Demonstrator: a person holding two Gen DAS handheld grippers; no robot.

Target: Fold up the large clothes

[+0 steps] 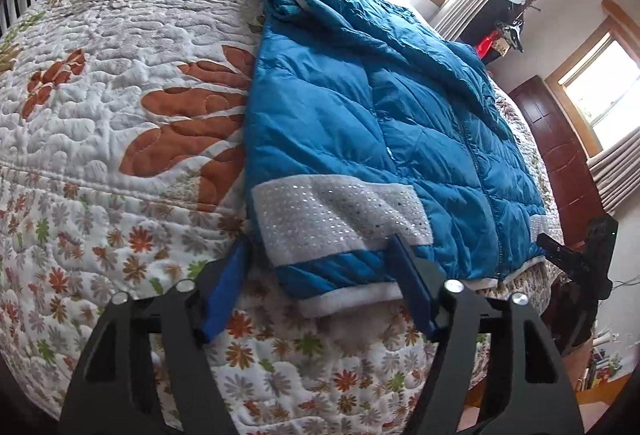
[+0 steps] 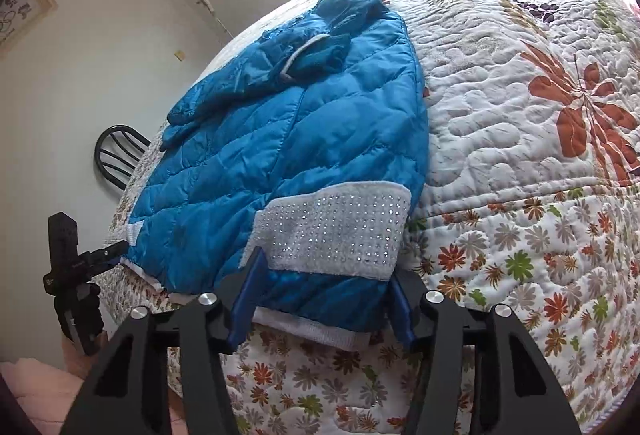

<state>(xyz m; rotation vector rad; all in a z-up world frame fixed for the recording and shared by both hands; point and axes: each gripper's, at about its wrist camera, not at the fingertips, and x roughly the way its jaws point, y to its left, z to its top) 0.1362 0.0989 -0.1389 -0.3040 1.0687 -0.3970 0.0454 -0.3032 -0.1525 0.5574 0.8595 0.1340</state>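
The blue quilted jacket [image 1: 360, 107] lies flat on the floral bedspread [image 1: 120, 123], its sleeves folded in across the body. Its long axis runs straight away from my fingers: the white hem [image 1: 348, 301] is the near end and the collar [image 1: 280, 1] the far end.

My left gripper [image 1: 320, 287] is spread wide. The hem's left corner sits between its two blue fingers, under the sequinned white panel [image 1: 340, 219]. The left finger stands just outside the jacket's edge; the right finger overlaps the cloth. I cannot tell whether either pad touches the fabric.

My right gripper [image 2: 326, 299] is likewise spread wide and straddles the hem's right corner [image 2: 308, 331], directly below the sequinned panel on that side [image 2: 336, 235]. Both of its fingers sit close against the cloth with no pinch made.

Relation governing the next move: each gripper is nearest its own hem corner, and the two corners lie at about the same depth ahead of the fingers. Judgement: the fold should carry the hem forward along the long axis toward the collar. Each gripper must first advance slightly and pinch its corner through all layers.

Risk: the padded shell looks slippery and thick, so a shallow pinch may take only the top layer.
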